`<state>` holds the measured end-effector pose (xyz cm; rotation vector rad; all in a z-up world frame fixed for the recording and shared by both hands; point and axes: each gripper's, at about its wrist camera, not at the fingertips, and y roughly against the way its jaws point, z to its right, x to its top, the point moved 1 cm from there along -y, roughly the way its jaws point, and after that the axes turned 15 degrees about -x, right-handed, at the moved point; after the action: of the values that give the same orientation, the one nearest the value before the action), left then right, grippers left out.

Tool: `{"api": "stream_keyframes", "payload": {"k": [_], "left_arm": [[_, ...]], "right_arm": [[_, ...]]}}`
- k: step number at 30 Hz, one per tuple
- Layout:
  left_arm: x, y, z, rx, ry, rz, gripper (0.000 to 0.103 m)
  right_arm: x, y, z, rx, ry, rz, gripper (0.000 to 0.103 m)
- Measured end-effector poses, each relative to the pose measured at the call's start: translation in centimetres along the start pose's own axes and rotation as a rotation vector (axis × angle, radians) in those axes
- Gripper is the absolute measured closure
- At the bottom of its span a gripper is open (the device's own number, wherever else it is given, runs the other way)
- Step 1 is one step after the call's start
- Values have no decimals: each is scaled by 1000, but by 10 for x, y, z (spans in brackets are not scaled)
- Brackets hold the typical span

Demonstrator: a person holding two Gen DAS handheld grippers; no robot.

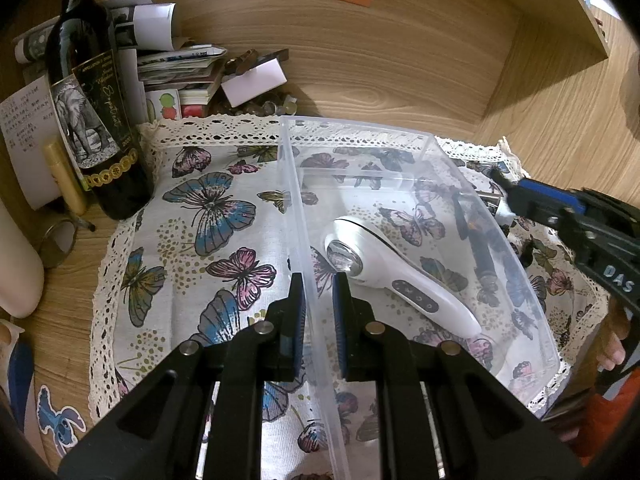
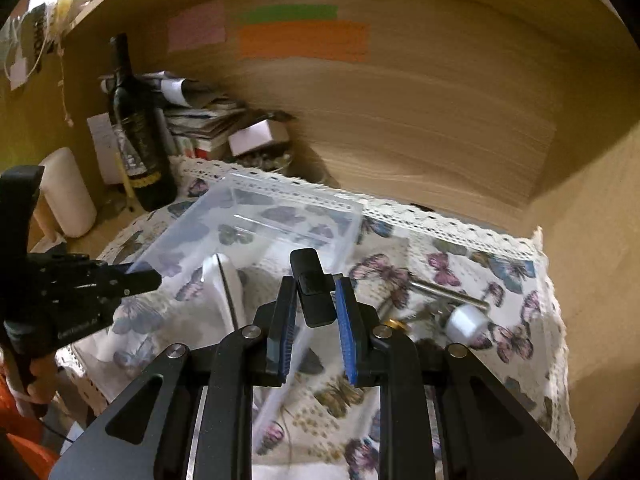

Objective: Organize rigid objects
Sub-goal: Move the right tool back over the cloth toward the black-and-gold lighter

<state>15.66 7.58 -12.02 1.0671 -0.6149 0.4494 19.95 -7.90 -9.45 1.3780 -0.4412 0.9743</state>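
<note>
On the butterfly cloth [image 1: 208,216], your left tongs [image 1: 318,296] are clamped on the near wall of the clear bin [image 1: 360,132], steadying it; a white handheld device [image 1: 384,268] lies inside. Your right tongs [image 2: 316,304] grip a small black object [image 2: 314,292] beside the bin. This looks like the carrying step: next, bring it over the rim and release. More pieces wait on the cloth.

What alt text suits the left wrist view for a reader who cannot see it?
The left gripper clamps the wall of a clear plastic storage box holding a white handheld device, on a butterfly-print cloth. A dark wine bottle stands left.
</note>
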Motion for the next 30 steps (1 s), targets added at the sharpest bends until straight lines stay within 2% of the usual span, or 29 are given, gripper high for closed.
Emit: {"api": "stream_keyframes", "payload": {"k": [10, 18, 30], "left_arm": [[0, -1, -1, -4, 1, -2, 90], [0, -1, -2, -5, -1, -3, 90], [-1, -1, -2, -2, -2, -2, 90]], "right_arm": [[7, -40, -33, 35, 93, -85, 85], [5, -56, -46, 45, 158, -134, 85], [4, -49, -44, 61, 157, -144, 84]]}}
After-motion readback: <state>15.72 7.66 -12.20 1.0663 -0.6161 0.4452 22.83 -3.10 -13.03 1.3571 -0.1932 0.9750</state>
